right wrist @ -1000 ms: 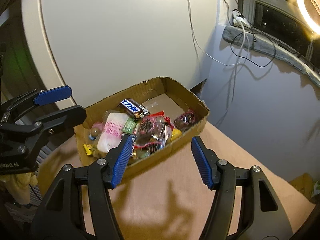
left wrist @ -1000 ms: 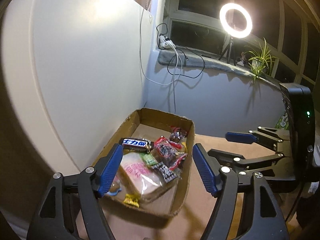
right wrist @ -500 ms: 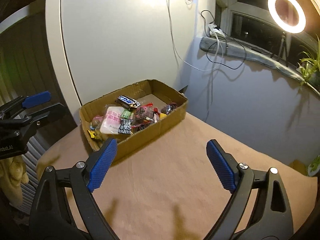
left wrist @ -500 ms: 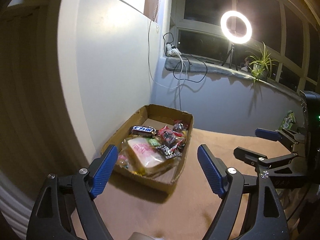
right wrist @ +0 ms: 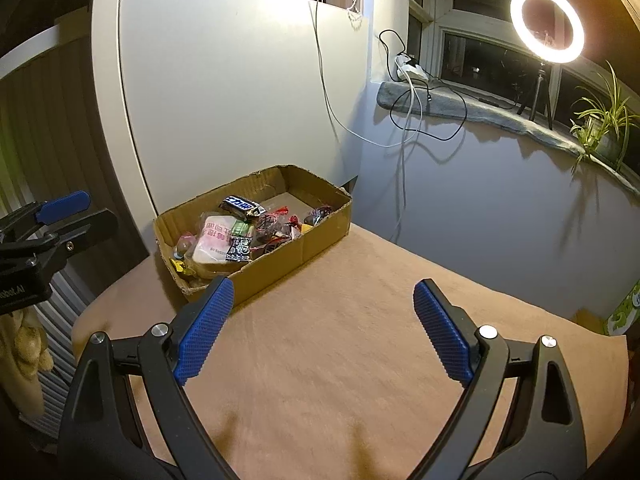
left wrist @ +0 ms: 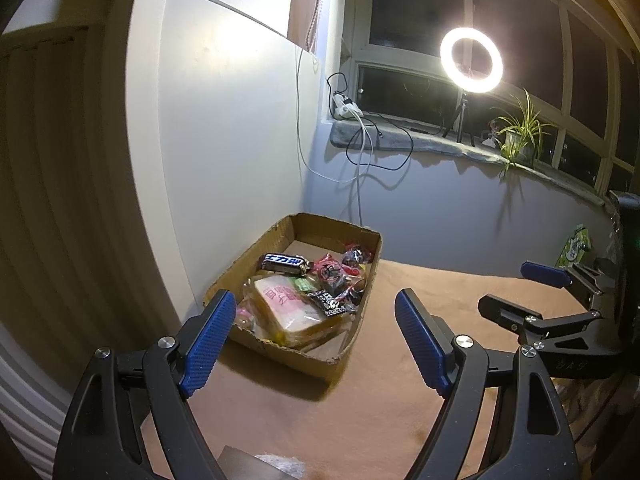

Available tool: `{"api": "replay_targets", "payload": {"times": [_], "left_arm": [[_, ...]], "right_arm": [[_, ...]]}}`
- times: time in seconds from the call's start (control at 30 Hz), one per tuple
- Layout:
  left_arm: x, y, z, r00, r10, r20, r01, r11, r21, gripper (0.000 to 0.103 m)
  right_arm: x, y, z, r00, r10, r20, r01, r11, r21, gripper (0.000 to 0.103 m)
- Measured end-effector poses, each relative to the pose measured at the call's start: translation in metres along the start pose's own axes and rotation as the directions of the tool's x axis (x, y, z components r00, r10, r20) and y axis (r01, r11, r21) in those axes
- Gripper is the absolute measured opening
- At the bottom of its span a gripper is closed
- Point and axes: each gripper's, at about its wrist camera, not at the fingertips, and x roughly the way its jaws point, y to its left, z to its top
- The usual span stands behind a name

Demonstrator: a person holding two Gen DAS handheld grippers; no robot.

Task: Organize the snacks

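Right wrist view: both grippers, left (left wrist: 310,332) and right (right wrist: 324,320), jaws released and holding nothing, hover near the shallow brown cardboard box (right wrist: 304,242) of wrapped snacks (right wrist: 236,232).

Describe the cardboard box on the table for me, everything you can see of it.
The cardboard box is a shallow, open-topped brown tray with ragged, torn rims. It sits flat on the tan table cover, at the corner near the white panel. Inside lie heaped wrapped snacks, crowded toward one end. Neither gripper touches it.
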Motion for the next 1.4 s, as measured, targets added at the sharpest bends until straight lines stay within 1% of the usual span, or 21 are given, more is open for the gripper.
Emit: {"api": "replay_targets", "payload": {"times": [0.57, 0.87, 1.4], "left_arm": [[-0.013, -0.002, 0.0, 1.0, -0.003, 0.027, 0.004, 1.0, -0.001, 0.082], [-0.015, -0.003, -0.002, 1.0, -0.001, 0.028, 0.001, 1.0, -0.006, 0.082], [-0.013, -0.012, -0.001, 0.999, -0.005, 0.034, 0.004, 1.0, 0.018, 0.082]], "right_arm": [[-0.005, 0.02, -0.004, 1.0, -0.019, -0.001, 0.019, 0.999, -0.045, 0.094], [-0.007, 0.021, -0.005, 1.0, -0.027, 0.0, 0.027, 0.998, -0.05, 0.094], [-0.003, 0.022, -0.013, 0.999, -0.034, -0.016, 0.033, 0.998, -0.048, 0.094]]}}
